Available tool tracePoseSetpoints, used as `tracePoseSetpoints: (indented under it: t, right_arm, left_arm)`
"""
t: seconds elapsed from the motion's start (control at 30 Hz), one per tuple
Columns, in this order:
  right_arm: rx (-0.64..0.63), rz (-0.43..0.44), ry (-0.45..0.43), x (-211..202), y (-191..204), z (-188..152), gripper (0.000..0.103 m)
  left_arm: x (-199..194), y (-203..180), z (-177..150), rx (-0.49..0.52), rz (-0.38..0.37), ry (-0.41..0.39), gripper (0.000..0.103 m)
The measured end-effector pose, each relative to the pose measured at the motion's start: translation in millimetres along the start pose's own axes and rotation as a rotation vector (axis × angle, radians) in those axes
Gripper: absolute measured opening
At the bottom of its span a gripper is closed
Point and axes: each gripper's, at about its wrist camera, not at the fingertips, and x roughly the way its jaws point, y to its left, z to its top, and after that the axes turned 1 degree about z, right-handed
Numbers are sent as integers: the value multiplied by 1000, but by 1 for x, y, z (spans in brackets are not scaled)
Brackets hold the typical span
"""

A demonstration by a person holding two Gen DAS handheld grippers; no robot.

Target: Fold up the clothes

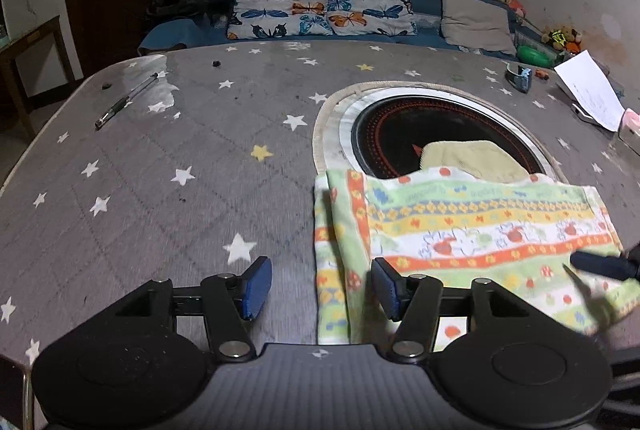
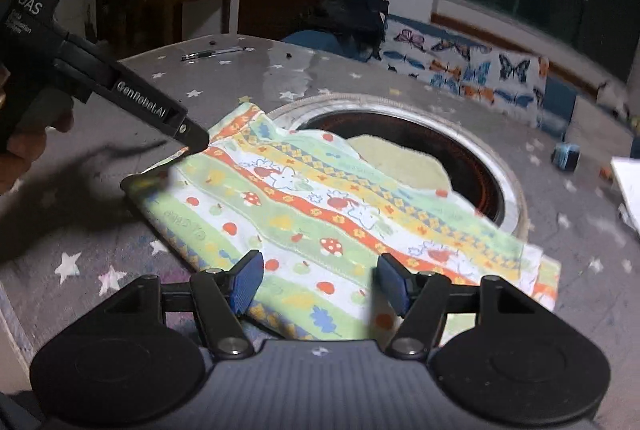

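A colourful patterned cloth (image 1: 460,226) with orange, yellow and green stripes lies folded on the grey star-print table, partly over a round black hob. It also shows in the right wrist view (image 2: 320,213). My left gripper (image 1: 320,288) is open, straddling the cloth's left edge near its front corner. In the right wrist view the left gripper's tip (image 2: 196,139) hovers at the cloth's far-left corner. My right gripper (image 2: 316,282) is open just above the cloth's near edge. Its dark tip shows in the left wrist view (image 1: 600,264) over the cloth's right side.
A yellow cloth (image 1: 472,157) lies on the round black hob (image 1: 384,133) set in the table (image 1: 160,169). A pen (image 1: 124,101) lies at far left. Paper (image 1: 588,89) and small objects sit at far right. A sofa with butterfly cushions (image 1: 320,3) stands behind.
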Motion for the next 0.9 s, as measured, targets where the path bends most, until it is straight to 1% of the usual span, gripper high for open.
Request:
tracePoseSetpoints:
  t: [0.1, 0.17, 0.2, 0.23, 0.3, 0.37, 0.5, 0.6, 0.7, 0.77, 0.8, 0.83, 0.87, 0.9]
  right_arm:
    - [6, 20, -31, -4, 6, 7, 65]
    - [7, 40, -7, 4, 9, 6, 64]
    - [0, 42, 16, 10, 11, 3, 63]
    - [-7, 39, 19, 11, 12, 2, 63]
    - [-15, 36, 14, 8, 13, 3, 63]
    - [-18, 45, -5, 2, 13, 10, 63]
    - [-68, 94, -31, -1, 24, 24, 63]
    - [-121, 140, -28, 2, 40, 29, 62]
    - [-186, 176, -21, 8, 60, 32, 61]
    - [-211, 189, -11, 15, 70, 34, 55]
    - [-222, 194, -6, 19, 75, 35, 50]
    - [-234, 200, -1, 23, 80, 36, 48]
    - [-245, 205, 4, 26, 84, 37, 47]
    - [-248, 207, 10, 30, 86, 38, 43]
  left_arm:
    - [3, 0, -3, -6, 1, 10, 61]
    - [8, 2, -6, -22, -8, 31, 61]
    - [10, 3, -6, -29, -13, 39, 61]
    - [9, 5, -6, -35, -18, 41, 62]
    - [8, 8, -6, -46, -22, 42, 65]
    - [6, 10, -4, -56, -20, 42, 70]
    - [7, 17, 0, -94, -35, 58, 72]
    - [5, 24, 3, -120, -1, 52, 72]
    - [4, 35, 8, -175, 13, 50, 72]
    - [3, 44, 10, -235, 5, 51, 72]
    - [2, 46, 11, -251, 5, 45, 72]
    - [1, 47, 12, -256, 3, 42, 72]
    - [1, 48, 12, -258, -3, 43, 74]
    - [1, 48, 13, -261, -8, 43, 76]
